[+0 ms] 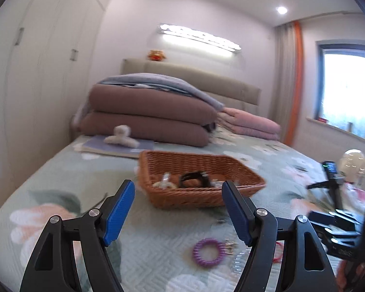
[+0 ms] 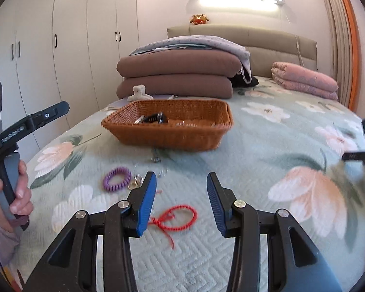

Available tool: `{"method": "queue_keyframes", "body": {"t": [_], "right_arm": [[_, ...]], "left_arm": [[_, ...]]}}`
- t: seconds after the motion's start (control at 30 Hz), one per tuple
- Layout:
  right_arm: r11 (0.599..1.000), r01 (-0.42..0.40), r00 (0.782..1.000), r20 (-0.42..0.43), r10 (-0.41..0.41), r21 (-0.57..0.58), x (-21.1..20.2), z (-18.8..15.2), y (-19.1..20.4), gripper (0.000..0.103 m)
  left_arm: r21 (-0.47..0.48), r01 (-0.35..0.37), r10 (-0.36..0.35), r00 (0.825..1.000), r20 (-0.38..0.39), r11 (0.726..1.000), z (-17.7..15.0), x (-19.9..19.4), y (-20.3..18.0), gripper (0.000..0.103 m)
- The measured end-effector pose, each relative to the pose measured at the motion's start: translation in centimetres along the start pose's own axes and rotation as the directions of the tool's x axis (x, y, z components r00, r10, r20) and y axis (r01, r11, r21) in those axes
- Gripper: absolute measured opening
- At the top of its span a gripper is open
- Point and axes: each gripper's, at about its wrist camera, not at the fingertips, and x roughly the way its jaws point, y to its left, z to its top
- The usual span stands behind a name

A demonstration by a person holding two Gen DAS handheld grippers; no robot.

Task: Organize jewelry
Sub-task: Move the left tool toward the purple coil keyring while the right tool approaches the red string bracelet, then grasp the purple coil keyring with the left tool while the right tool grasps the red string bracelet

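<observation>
A brown wicker basket (image 1: 250,177) (image 2: 168,136) sits on the floral bedspread and holds a black hair clip (image 1: 194,178) (image 2: 154,118), a white clip (image 1: 164,182) and other small pieces. A purple spiral hair tie (image 1: 208,251) (image 2: 116,178) lies on the bed in front of it, beside small metal jewelry (image 1: 231,245) (image 2: 136,182). A red string bracelet (image 2: 180,217) lies just under my right gripper (image 2: 181,182), which is open and empty. My left gripper (image 1: 178,189) is open and empty, above the bed in front of the basket.
Folded brown quilts (image 2: 177,77) and a pink quilt (image 2: 306,82) are stacked at the headboard. A fluffy white clip (image 1: 121,137) (image 2: 140,92) rests on a notebook (image 1: 114,147) behind the basket. A black tripod (image 1: 335,189) stands at the right. Wardrobes (image 2: 73,48) line the left wall.
</observation>
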Motion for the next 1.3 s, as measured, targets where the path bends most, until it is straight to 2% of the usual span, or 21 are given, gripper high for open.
{"method": "queue_keyframes", "body": {"t": [0.07, 0.13, 0.27, 0.4, 0.43, 0.5, 0.53, 0.67, 0.77, 0.8, 0.93, 1.0, 1.07, 1.13, 1.23, 1.3], "right_arm": [[0.999, 0.018, 0.999, -0.050, -0.016, 0.031, 1.3, -1.6, -0.8, 0.046], [0.999, 0.024, 0.996, -0.082, -0.021, 0.037, 2.2, -1.5, -1.0, 0.046], [0.998, 0.047, 0.989, -0.139, -0.041, 0.036, 3.3, -1.8, -1.1, 0.046], [0.996, 0.062, 0.980, -0.195, -0.049, 0.062, 4.1, -2.0, -1.6, 0.046], [0.996, 0.067, 0.979, -0.197, -0.052, 0.065, 4.0, -2.1, -1.7, 0.046], [0.996, 0.068, 0.976, -0.213, -0.052, 0.066, 4.3, -2.2, -1.7, 0.046], [0.996, 0.069, 0.973, -0.223, -0.053, 0.063, 4.5, -2.3, -1.5, 0.046], [0.996, 0.077, 0.960, -0.271, -0.065, 0.036, 5.8, -2.5, -1.1, 0.046], [0.996, 0.093, 0.957, -0.278, -0.085, 0.014, 6.1, -2.5, -0.8, 0.046], [0.995, 0.099, 0.955, -0.280, -0.093, 0.006, 6.2, -2.5, -0.6, 0.046], [0.993, 0.116, 0.951, -0.285, -0.120, -0.031, 6.6, -2.5, -0.1, 0.043], [0.993, 0.114, 0.951, -0.285, -0.122, -0.044, 6.8, -2.6, 0.2, 0.037], [0.992, 0.112, 0.951, -0.282, -0.125, -0.060, 6.8, -2.6, 0.5, 0.024], [0.991, 0.107, 0.953, -0.278, -0.124, -0.077, 6.8, -2.7, 0.9, 0.013], [0.991, 0.107, 0.954, -0.273, -0.123, -0.075, 6.7, -2.7, 0.9, 0.006], [0.993, 0.103, 0.957, -0.266, -0.116, -0.062, 6.5, -2.7, 0.7, 0.005]], "left_arm": [[0.004, -0.024, 0.024, 0.997, -0.073, 1.000, -1.6, 1.7, 0.0, 0.075], [-0.003, 0.022, -0.022, 0.984, -0.176, 1.000, -2.5, 3.7, 0.1, 0.075], [-0.008, 0.064, -0.064, 0.975, -0.215, 0.998, -2.7, 4.3, 0.0, 0.075], [-0.033, 0.109, -0.114, 0.958, -0.264, 0.994, -2.9, 5.0, 0.1, 0.075], [-0.042, 0.132, -0.138, 0.950, -0.280, 0.990, -2.9, 5.3, 0.3, 0.075], [-0.055, 0.200, -0.206, 0.914, -0.351, 0.978, -3.4, 6.3, 0.0, 0.075], [-0.046, 0.223, -0.222, 0.890, -0.398, 0.974, -3.8, 7.1, -0.5, 0.074], [0.044, 0.223, -0.176, 0.864, -0.471, 0.974, -5.0, 8.3, -2.5, 0.065], [0.060, 0.221, -0.157, 0.837, -0.524, 0.973, -5.8, 9.3, -3.0, 0.032], [0.058, 0.218, -0.154, 0.828, -0.539, 0.974, -6.0, 9.7, -3.0, 0.030], [0.072, 0.226, -0.153, 0.829, -0.537, 0.971, -6.1, 9.7, -3.4, 0.030], [0.102, 0.224, -0.136, 0.834, -0.535, 0.969, -6.2, 9.8, -3.9, 0.029], [0.122, 0.228, -0.130, 0.836, -0.534, 0.966, -6.3, 9.8, -4.3, 0.016], [0.139, 0.226, -0.120, 0.840, -0.529, 0.964, -6.4, 9.6, -4.5, 0.012], [0.154, 0.223, -0.113, 0.847, -0.519, 0.962, -6.2, 9.3, -4.6, 0.012], [0.165, 0.222, -0.110, 0.854, -0.509, 0.961, -6.1, 9.1, -4.6, 0.011]]}}
